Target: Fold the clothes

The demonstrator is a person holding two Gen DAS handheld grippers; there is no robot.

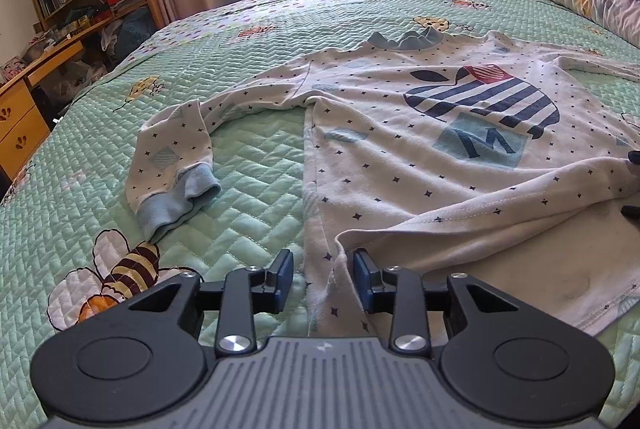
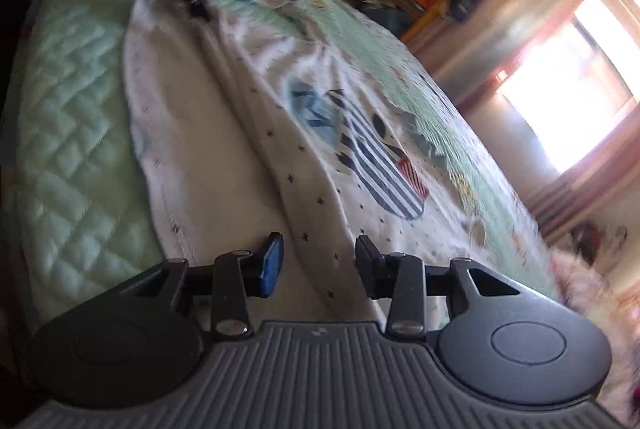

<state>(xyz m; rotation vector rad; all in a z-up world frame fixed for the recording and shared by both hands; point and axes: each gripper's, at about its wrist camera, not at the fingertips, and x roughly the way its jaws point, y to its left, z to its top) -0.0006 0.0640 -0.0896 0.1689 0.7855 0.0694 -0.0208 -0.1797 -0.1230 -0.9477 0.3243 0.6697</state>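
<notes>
From the left wrist view, the left tool (image 1: 323,279) sits low over the bed (image 1: 248,157), its blue pads parted to a middling gap with the near left corner of the shirt (image 1: 400,149) lying between them. The cloth runs up through the gap, but neither pad looks pressed on it, so I take this tool to be gripping nothing. The shirt lies face up on the green quilt, spread away from the tool toward the scalloped blue collar (image 1: 404,41), so its long axis runs straight ahead from hem to neck. The left sleeve (image 1: 176,153) curls off to the left, cuff toward the bee print. The bottom hem is turned up along the right, showing the plain inner side, and the dark tips of the right tool (image 1: 632,185) peek in at the far right edge, on that raised fold. From the right wrist view, tilted and smeared with blur, the right tool (image 2: 318,265) hovers over the star-dotted cloth with a similar half-open gap, fabric under it rather than clearly pinched. The left tool shows as a dark bar at the upper left, at the other hem corner. Both tools stand at the hem end, one per corner, so I judge the next fold would carry the hem toward the collar along that long axis.
</notes>
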